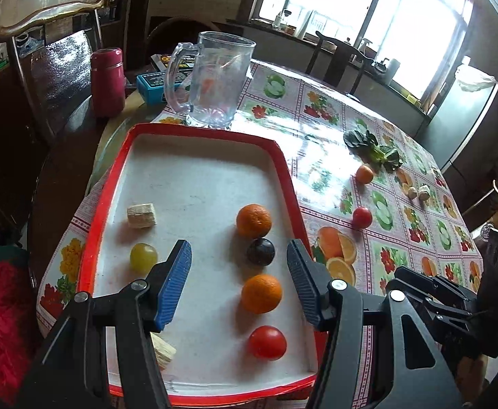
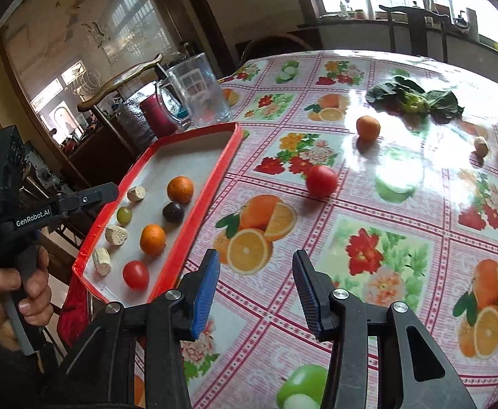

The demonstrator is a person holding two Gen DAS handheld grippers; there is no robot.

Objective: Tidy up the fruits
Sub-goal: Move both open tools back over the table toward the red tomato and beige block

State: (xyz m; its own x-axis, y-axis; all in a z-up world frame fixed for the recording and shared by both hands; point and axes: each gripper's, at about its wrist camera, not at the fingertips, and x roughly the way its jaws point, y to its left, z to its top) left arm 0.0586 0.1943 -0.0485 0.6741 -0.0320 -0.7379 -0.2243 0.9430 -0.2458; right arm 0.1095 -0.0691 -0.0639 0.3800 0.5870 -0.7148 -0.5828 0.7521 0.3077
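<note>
Fruit mostly gathered in red-rimmed tray [image 1: 119,184]: two oranges [image 1: 253,220], dark plum [image 1: 261,251], green grape [image 1: 143,256], one tomato [image 1: 267,342], plus pale cut chunks [image 1: 141,215] along the left side. Still loose on the floral tablecloth [image 2: 368,204], well apart from the tray: red tomato [image 2: 321,181], small orange [image 2: 368,128], two pale pieces [image 2: 481,146] and a leafy green [image 2: 416,99] beyond.

Left gripper [image 1: 238,269] hangs over the tray, fingers spread, nothing between them; plum and near orange show in the gap below but untouched. Right gripper [image 2: 255,279] sits over bare cloth just right of the tray edge, fingers parted, empty.

Step, as judged: between placements, reaching for the next loose fruit. Loose tomato is nearest the right gripper; next move calls for carrying it forward, straddling the tomato, closing gently. Round fruit on glossy cloth may roll.
</note>
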